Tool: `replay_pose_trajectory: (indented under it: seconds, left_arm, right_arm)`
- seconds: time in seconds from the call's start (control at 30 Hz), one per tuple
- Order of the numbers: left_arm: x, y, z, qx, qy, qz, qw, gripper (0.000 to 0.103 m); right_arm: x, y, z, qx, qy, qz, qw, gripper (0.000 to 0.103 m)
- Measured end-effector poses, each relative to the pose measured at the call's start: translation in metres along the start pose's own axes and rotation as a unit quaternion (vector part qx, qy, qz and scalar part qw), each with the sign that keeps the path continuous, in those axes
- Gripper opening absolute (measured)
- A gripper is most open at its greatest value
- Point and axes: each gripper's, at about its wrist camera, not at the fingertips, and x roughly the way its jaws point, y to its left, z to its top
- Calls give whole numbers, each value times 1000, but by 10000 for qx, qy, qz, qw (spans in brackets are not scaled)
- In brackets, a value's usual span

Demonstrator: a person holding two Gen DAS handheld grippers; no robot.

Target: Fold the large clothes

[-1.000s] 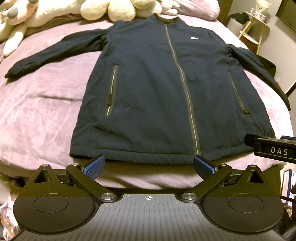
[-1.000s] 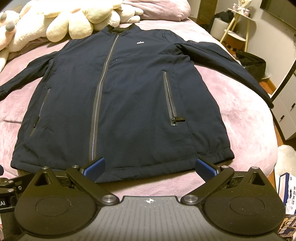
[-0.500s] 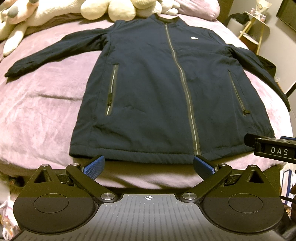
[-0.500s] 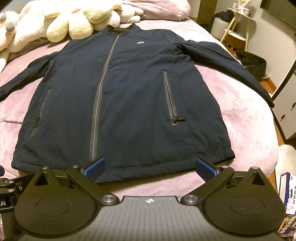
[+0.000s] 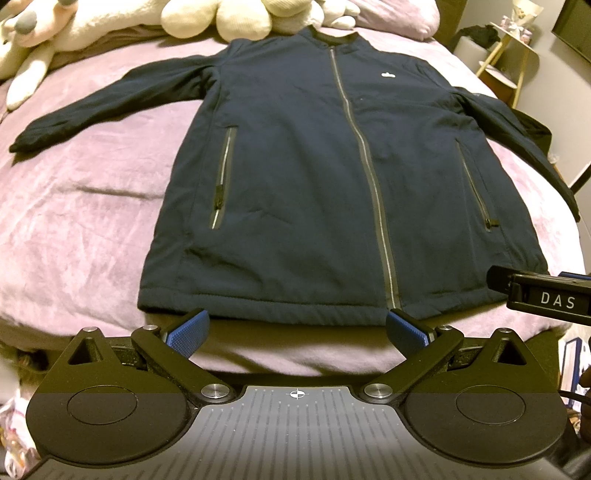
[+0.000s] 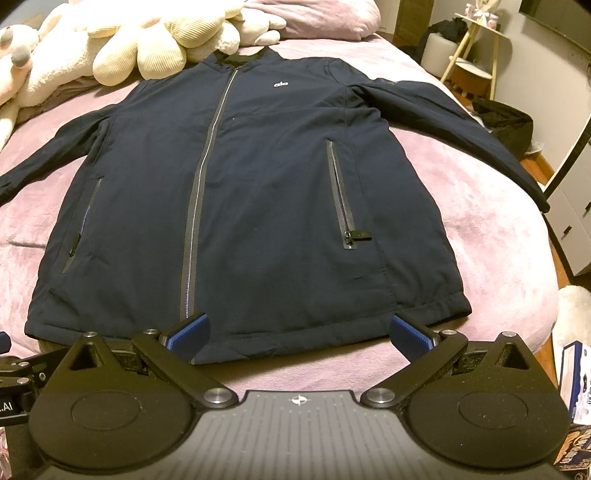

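A dark navy zip-up jacket (image 5: pixel 314 177) lies flat and face up on a pink bed cover (image 5: pixel 81 206), zipped, with both sleeves spread out to the sides. It also shows in the right wrist view (image 6: pixel 258 192). My left gripper (image 5: pixel 297 330) is open and empty, just short of the jacket's hem near its left half. My right gripper (image 6: pixel 299 332) is open and empty, just short of the hem near its right half. The right gripper's body (image 5: pixel 543 297) shows at the right edge of the left wrist view.
Cream plush toys (image 6: pixel 147 40) and a pink pillow (image 6: pixel 314 18) lie at the head of the bed beyond the collar. A small side table (image 6: pixel 476 55) and a dark bag (image 6: pixel 506 122) stand to the right. White drawers (image 6: pixel 572 229) are at the right edge.
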Motion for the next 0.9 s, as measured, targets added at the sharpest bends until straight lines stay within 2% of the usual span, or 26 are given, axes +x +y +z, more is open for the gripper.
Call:
replay_pose_trajectory:
  seconds: [0.9]
  left_arm:
    - [11,-1,10,-58,190,-107,9997,103]
  right_arm:
    - [11,-6,3,101,148,135,9997,103]
